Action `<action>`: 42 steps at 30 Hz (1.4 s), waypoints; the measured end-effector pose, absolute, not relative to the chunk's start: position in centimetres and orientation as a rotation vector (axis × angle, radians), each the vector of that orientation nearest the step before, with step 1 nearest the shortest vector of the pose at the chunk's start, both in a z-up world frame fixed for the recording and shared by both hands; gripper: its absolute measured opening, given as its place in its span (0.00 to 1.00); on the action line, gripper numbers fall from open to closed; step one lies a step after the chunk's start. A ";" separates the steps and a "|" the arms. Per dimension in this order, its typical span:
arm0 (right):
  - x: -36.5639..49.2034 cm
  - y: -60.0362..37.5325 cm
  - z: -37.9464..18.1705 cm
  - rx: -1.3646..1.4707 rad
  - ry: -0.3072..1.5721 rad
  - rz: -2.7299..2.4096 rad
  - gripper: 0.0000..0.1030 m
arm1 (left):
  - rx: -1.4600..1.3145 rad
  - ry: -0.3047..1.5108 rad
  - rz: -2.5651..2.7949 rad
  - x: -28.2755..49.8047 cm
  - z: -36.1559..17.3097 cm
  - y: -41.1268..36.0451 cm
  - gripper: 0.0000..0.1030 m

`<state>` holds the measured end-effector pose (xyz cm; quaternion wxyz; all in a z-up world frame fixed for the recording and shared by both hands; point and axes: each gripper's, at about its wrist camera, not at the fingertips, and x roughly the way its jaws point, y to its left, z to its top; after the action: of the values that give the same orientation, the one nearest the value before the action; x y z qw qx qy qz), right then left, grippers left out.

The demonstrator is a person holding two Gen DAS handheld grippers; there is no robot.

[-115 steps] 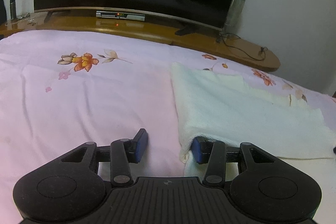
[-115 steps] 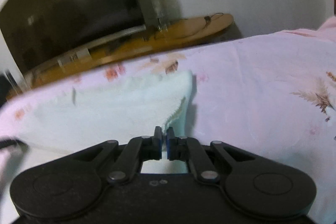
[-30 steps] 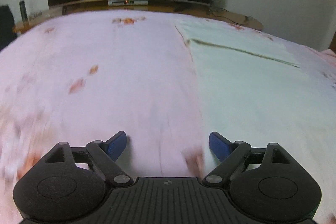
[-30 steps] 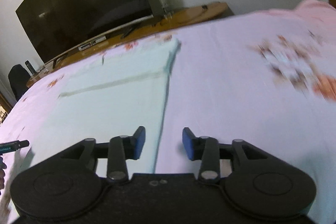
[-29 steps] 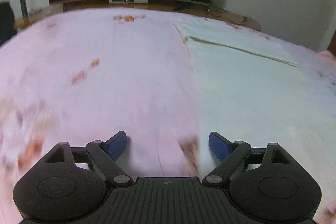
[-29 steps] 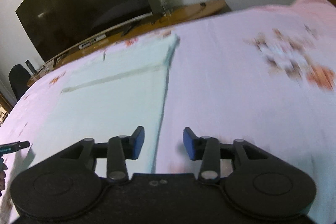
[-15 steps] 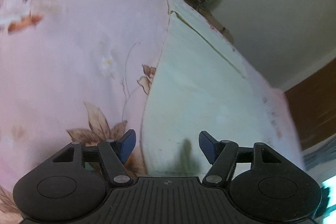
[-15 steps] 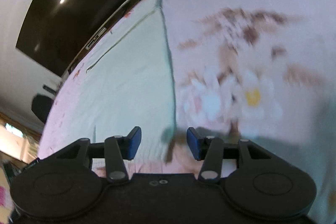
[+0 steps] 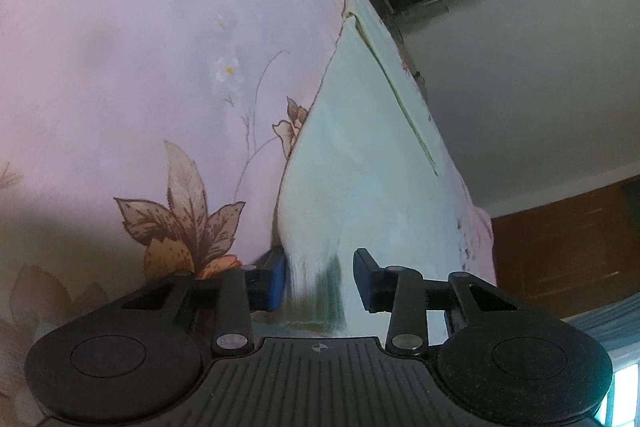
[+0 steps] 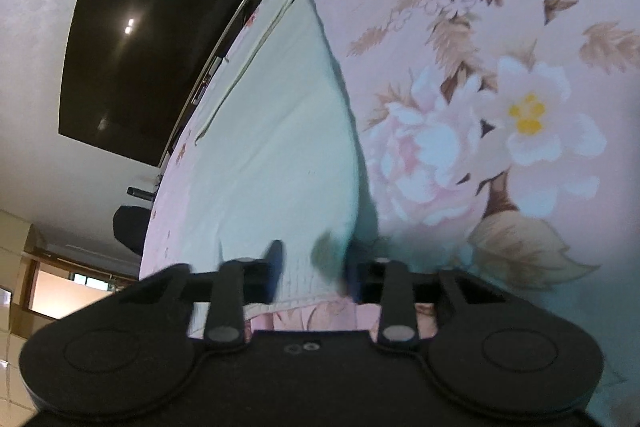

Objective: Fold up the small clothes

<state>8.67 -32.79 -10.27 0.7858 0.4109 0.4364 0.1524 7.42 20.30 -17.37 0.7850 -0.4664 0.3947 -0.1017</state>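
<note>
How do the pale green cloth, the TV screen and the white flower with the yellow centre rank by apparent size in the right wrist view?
Largest to smallest, as they look:
1. pale green cloth
2. TV screen
3. white flower with the yellow centre
The flower print lies much nearer the camera than the TV, so this says nothing about true size.

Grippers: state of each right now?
Left tool: open, just closing, cloth corner between the jaws, one pad touching.
Right tool: open, just closing, cloth corner between the jaws.
</note>
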 end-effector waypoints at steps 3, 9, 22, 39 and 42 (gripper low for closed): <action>8.8 -32.5 -10.6 0.894 0.934 0.339 0.20 | -0.990 0.835 -0.218 7.6 -17.3 20.9 0.37; 9.3 -32.6 -10.3 0.894 0.932 0.342 0.20 | -1.052 0.820 -0.268 9.8 -18.1 21.8 0.37; 10.4 -33.1 -11.3 0.903 0.935 0.345 0.17 | -0.915 0.796 -0.351 8.2 -17.3 20.8 0.37; 9.3 -31.3 -7.4 0.589 0.877 0.336 0.05 | -0.807 0.791 -0.220 9.0 -16.4 20.4 0.03; 9.4 -32.4 -9.6 0.684 0.920 0.316 0.04 | -0.837 0.779 -0.213 9.2 -16.2 20.6 0.03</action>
<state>9.41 -32.37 -9.59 0.8284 0.3221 0.4334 0.1489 9.16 20.63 -16.20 0.8355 -0.3954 0.3680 -0.1007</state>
